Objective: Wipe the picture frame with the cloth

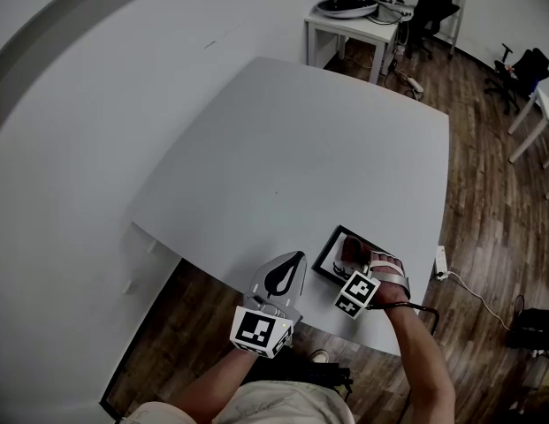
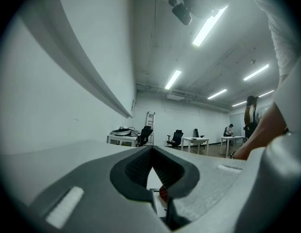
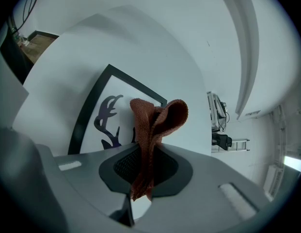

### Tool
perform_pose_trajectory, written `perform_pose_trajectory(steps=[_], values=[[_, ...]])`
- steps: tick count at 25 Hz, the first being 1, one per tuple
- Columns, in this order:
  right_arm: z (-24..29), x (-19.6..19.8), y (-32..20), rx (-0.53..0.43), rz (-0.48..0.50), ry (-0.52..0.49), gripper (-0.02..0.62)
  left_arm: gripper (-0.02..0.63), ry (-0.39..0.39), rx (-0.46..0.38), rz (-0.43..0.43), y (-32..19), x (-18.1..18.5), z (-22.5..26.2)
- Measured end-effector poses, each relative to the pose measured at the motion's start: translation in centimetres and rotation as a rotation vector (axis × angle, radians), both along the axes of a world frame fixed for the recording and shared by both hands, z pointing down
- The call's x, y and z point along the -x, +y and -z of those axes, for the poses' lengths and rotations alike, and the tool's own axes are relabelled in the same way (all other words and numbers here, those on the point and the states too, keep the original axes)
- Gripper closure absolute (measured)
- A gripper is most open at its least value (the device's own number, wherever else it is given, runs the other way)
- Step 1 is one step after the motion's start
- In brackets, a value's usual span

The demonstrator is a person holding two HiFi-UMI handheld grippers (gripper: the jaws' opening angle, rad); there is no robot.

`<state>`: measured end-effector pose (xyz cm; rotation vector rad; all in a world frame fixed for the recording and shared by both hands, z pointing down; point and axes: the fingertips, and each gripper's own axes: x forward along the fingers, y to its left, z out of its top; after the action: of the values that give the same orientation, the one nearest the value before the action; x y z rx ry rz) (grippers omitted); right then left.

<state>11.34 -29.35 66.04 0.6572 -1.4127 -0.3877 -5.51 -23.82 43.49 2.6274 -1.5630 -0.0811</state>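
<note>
A black picture frame [image 1: 328,255] lies flat at the near right edge of the white table [image 1: 301,148]. In the right gripper view the picture frame [image 3: 90,106] holds a white print with a dark antlered deer. My right gripper [image 1: 354,253] hovers over it, shut on a rust-red cloth [image 3: 154,123] that sticks up folded from between the jaws [image 3: 148,148]. The cloth [image 1: 352,250] hides part of the frame in the head view. My left gripper [image 1: 296,259] sits just left of the frame over the table edge, its tips [image 2: 150,149] shut on nothing.
Wooden floor surrounds the table on the right and near sides. A white desk [image 1: 355,26] with gear and dark office chairs [image 1: 430,11] stand at the back. A power strip [image 1: 440,261] lies on the floor beside the table's right edge. A white wall runs along the left.
</note>
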Motion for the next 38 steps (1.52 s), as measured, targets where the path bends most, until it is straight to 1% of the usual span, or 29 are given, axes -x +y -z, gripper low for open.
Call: perform_pose_trajectory(steps=[8, 12, 19, 23, 31, 34, 38], values=[[0.1, 1.7, 3.1, 0.059, 0.056, -0.003, 0.535, 0.604, 0.007, -0.001, -0.009, 0.0, -0.8, 0.0], [0.1, 2.5, 4.7, 0.103, 0.051, -0.023, 0.535, 0.604, 0.012, 0.016, -0.007, 0.1, -0.8, -0.4], [0.5, 3.4, 7.3, 0.181, 0.048, -0.039, 0.535, 0.604, 0.014, 0.005, -0.021, 0.3, -1.3, -0.5], [0.6, 4.1, 8.3, 0.205, 0.052, -0.046, 0.535, 0.606, 0.013, 0.004, -0.028, 0.2, -1.4, -0.5], [0.8, 4.0, 8.1, 0.182, 0.044, -0.057, 0.535, 0.605, 0.013, 0.005, -0.030, 0.5, -1.4, -0.2], [2.0, 3.5, 7.3, 0.151, 0.030, -0.082, 0.535, 0.604, 0.012, -0.006, -0.032, 0.4, -1.3, -0.1], [3.9, 1.6, 5.3, 0.093, -0.009, -0.096, 0.535, 0.606, 0.014, -0.012, -0.033, 0.5, -1.4, 0.2]])
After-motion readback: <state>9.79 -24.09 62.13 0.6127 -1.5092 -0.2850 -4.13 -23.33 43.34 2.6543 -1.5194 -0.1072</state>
